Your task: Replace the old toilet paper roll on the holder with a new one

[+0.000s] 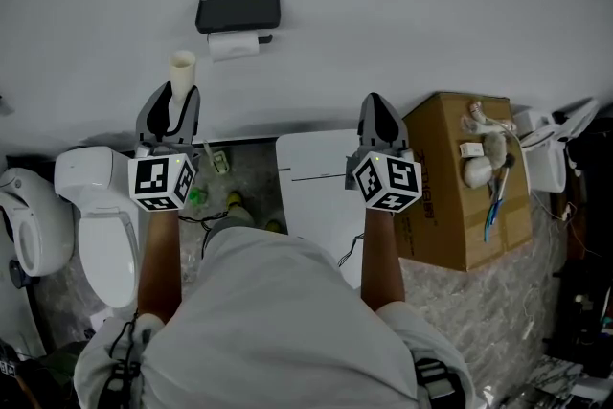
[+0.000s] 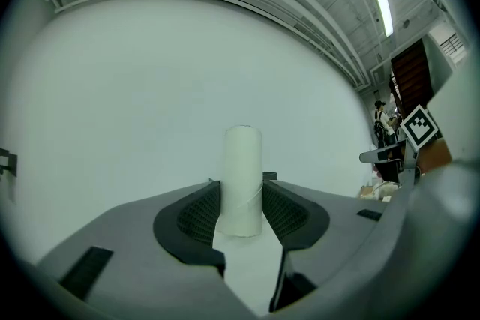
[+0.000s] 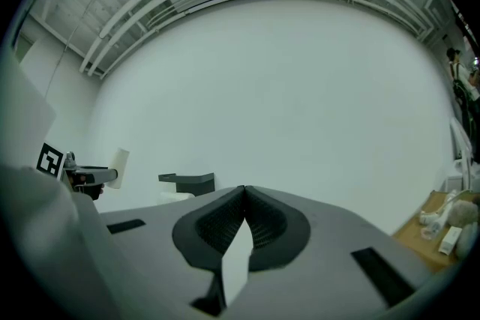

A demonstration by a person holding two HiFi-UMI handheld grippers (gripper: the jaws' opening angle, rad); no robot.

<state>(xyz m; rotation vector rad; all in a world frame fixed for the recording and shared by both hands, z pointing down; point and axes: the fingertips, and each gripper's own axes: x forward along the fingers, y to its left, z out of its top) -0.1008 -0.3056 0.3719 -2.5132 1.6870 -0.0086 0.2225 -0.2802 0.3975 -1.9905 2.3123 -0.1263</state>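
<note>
A black paper holder (image 1: 238,12) is fixed to the white wall, with a small white roll (image 1: 233,45) just under it. My left gripper (image 1: 170,99) is shut on a cream cardboard tube (image 1: 183,69) that stands upright between its pads, below and left of the holder. In the left gripper view the tube (image 2: 242,180) rises out of the left gripper (image 2: 241,195). My right gripper (image 1: 380,106) hangs to the right of the holder, shut with nothing in it. From the right gripper view the holder (image 3: 187,180) appears beyond the shut right gripper (image 3: 244,192).
A white toilet (image 1: 103,206) stands below the left gripper. A white-topped bin (image 1: 316,170) sits between the arms. A cardboard box (image 1: 460,196) with small items on top stands at the right. Small bottles lie on the floor (image 1: 251,182).
</note>
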